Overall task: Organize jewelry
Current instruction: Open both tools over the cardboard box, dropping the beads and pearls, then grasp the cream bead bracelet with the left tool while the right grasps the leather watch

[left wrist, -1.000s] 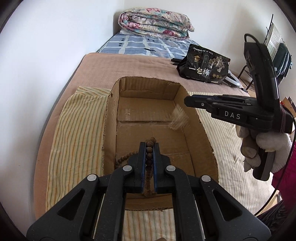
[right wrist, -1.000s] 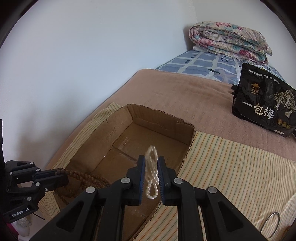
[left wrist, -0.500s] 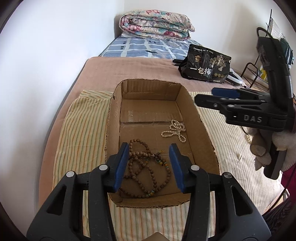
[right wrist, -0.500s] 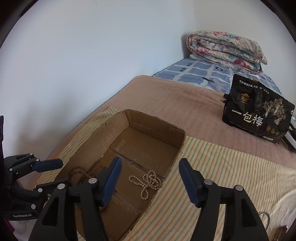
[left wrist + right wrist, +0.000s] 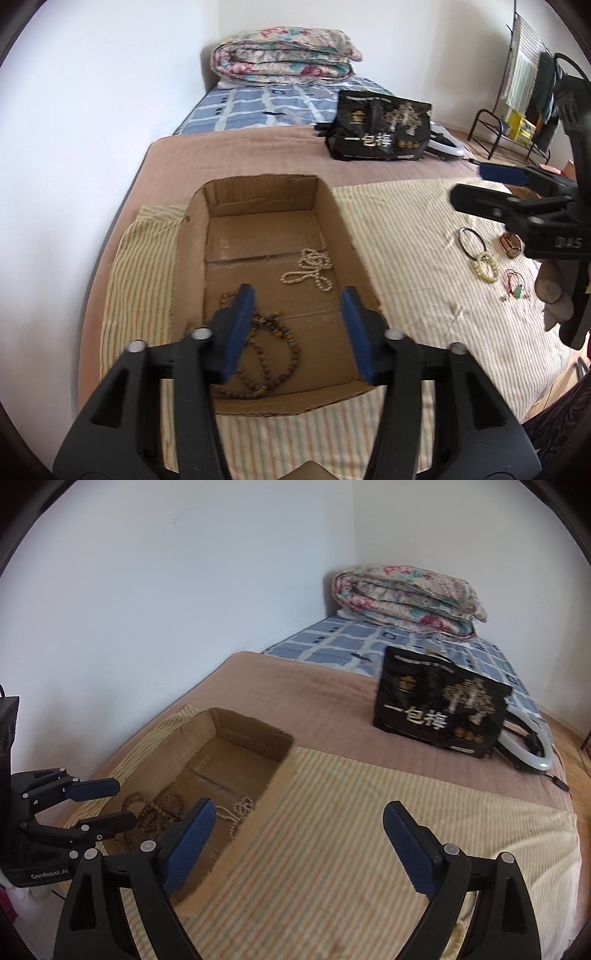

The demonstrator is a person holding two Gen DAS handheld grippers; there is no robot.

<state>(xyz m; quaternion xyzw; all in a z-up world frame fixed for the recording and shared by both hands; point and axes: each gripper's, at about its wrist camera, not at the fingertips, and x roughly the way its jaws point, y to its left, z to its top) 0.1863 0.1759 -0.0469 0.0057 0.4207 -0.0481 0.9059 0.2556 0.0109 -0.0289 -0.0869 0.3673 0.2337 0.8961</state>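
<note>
A shallow cardboard box lies on a striped cloth. Inside it lie a brown bead necklace at the near end and a white pearl necklace near the right wall. My left gripper is open and empty above the box's near end. My right gripper is open and empty over the cloth, right of the box. Both necklaces show in the right wrist view: brown beads, pearls. On the cloth to the right lie a dark bangle, a pearl bracelet, a brown ring-like piece and a red-green string piece.
A black snack bag stands on the brown blanket behind the box, with a white ring light beside it. A folded floral quilt lies at the far end. A wall runs along the left. A drying rack stands far right.
Both grippers opened and let go of their necklaces, which now lie in the box. Both grippers then pulled back; the right one swung right, off the box and over the cloth.
</note>
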